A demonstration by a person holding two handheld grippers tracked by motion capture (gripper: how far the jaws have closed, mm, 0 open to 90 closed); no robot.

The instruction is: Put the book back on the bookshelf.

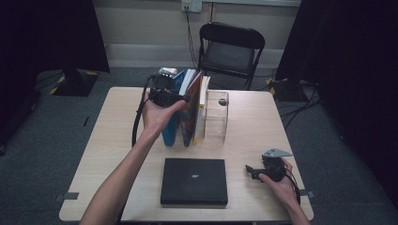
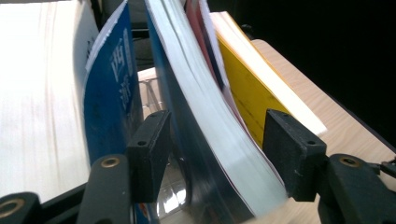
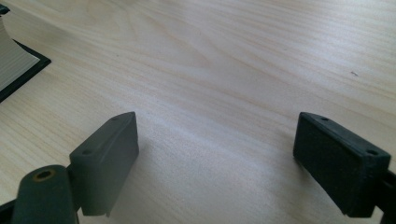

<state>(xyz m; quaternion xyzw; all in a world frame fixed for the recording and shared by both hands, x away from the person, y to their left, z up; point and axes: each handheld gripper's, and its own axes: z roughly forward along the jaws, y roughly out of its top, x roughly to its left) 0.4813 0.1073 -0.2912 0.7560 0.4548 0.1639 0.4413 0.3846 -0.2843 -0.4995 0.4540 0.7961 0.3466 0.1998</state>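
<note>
A row of books stands upright toward twelve o'clock of the table (image 1: pixel 112 140), leaning against a clear acrylic bookend (image 1: pixel 217 117) at its three o'clock side; judged from this layout, the bookend serves as the stop that keeps the row from toppling, and the work in hand is filing books into it. The left gripper (image 1: pixel 170 97) is held level at the nine o'clock end of the row, in the person's left hand (image 1: pixel 157 115), reaching in among the book edges. In the left gripper view, its jaws stand partly open around a blue-covered book (image 2: pixel 187 140), whose page block bows between the pads; the left pad sits between that book and another blue cover (image 2: pixel 109 93), while the right pad lies by the yellow book (image 2: pixel 245 91). The pads do not appear to press the pages, so I judge the book released or not yet clamped, not gripped. A black book (image 1: pixel 194 180) lies flat near six o'clock, well apart from the row, probably awaiting its turn. The right gripper (image 1: pixel 256 172) rests low over the table at about four o'clock, just beside the black book's right edge; in the right gripper view its jaws are spread wide over bare wood, holding nothing.
</note>
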